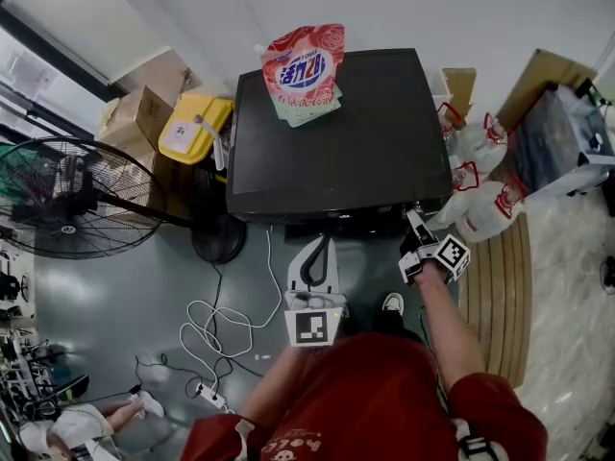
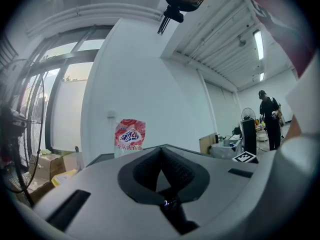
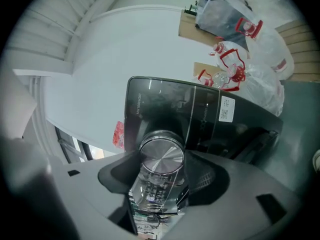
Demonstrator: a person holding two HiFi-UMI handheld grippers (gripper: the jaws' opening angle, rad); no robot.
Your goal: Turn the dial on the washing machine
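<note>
The black washing machine stands ahead of me, and its dark front panel fills the middle of the right gripper view. A round silver dial sticks out of that panel. My right gripper reaches the machine's front right corner, and its two dark pads press on either side of the dial, so it is shut on the dial. In the head view the gripper hides the dial. My left gripper is held back near my body and points up past the machine, shut with nothing in it.
A red detergent bag lies on the machine's lid. A large floor fan, cardboard boxes and a yellow container stand at the left. White bags lie at the right. Cables trail on the floor. A person stands far off.
</note>
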